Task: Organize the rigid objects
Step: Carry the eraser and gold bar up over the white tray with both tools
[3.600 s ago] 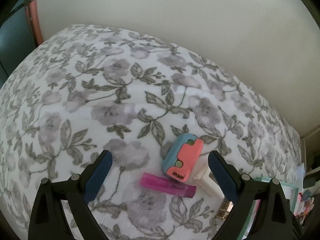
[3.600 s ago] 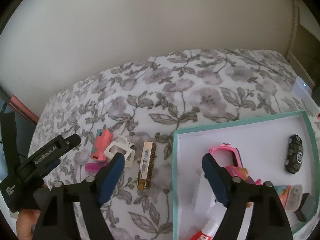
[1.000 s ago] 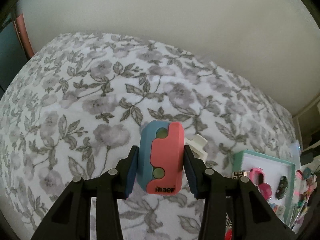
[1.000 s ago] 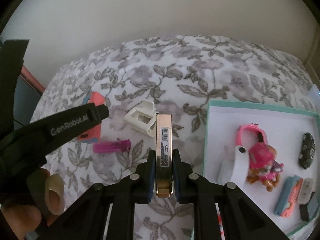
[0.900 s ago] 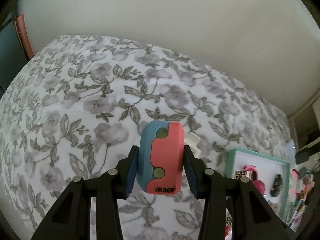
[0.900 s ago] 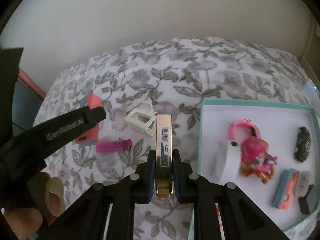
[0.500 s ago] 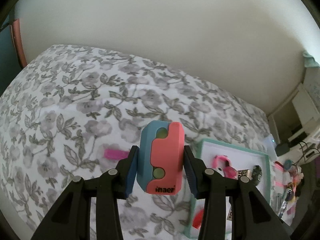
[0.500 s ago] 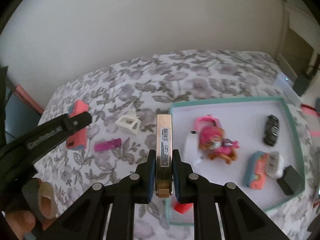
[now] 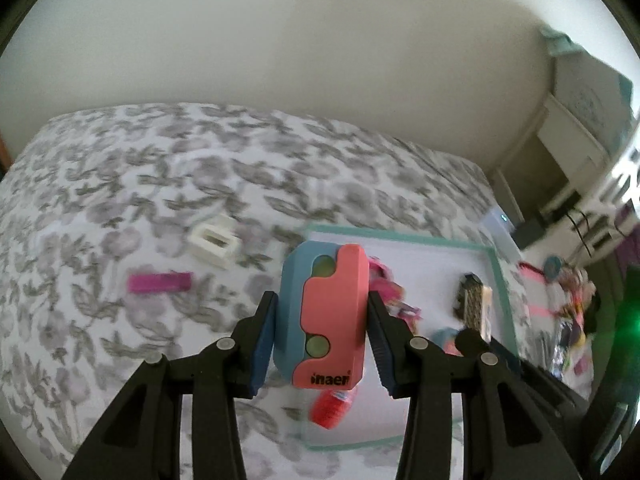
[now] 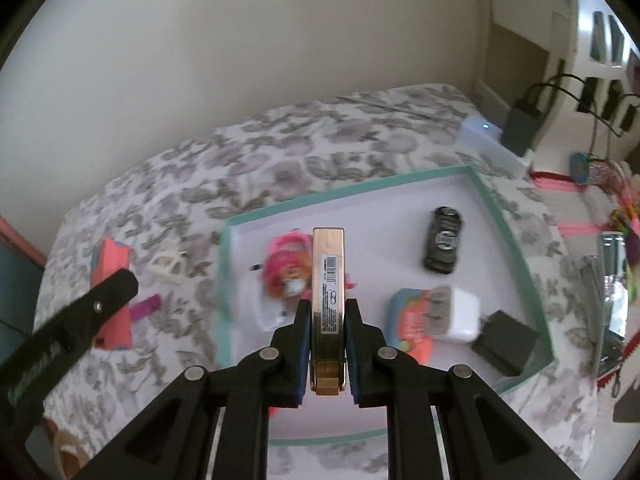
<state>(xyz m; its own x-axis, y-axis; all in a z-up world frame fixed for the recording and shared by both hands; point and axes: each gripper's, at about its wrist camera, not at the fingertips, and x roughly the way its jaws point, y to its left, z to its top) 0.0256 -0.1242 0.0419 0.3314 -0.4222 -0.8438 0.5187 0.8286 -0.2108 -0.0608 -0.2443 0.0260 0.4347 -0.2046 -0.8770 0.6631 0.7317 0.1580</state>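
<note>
Left tool point(image 9: 322, 316) clamps the pink-and-blue case point(image 9: 324, 312); right tool point(image 10: 327, 328) pinches the gold box point(image 10: 328, 280) above the tray point(image 10: 516, 248).

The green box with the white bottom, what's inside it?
Inside the box: a pink toy, black car, white plug, black block. The gold bar hides whatever is under it.

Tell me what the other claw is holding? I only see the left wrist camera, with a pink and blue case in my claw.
Observer: The right claw is shut on a slim gold box with a barcode label, pointed at the teal-rimmed tray.
Operator: What's in the tray that I can't see?
Observer: A white plug lies in its near right part.
Operator: Anything beside it?
Observer: A black block lies just right of the plug, by the tray's corner.
</note>
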